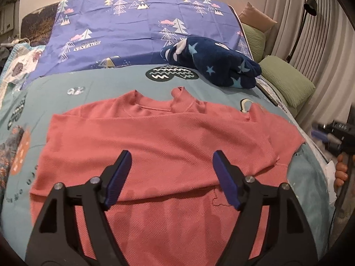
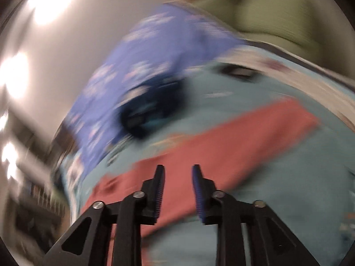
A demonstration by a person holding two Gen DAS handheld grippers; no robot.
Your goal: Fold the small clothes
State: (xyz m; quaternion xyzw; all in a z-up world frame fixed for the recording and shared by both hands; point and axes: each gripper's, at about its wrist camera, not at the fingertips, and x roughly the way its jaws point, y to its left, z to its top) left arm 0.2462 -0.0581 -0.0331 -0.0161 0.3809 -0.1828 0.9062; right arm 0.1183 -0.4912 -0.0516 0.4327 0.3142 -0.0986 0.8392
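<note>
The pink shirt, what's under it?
The pink shirt lies flat on a teal printed bedsheet, which shows all around it. Whatever prints lie beneath the shirt are covered. Its lower part is folded up over itself.

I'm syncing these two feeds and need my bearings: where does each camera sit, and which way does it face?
Left wrist: on the left tool, above the pink shirt, facing the purple sheet; its open fingers and a hand show.
Right wrist: on the right tool, tilted and blurred, facing the bed; its open fingers show.
Shared: shirt, navy star blanket, green pillows.

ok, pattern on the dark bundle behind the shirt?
Navy fleece bundle, light-blue stars, white shapes; clearest in left wrist view.
</note>
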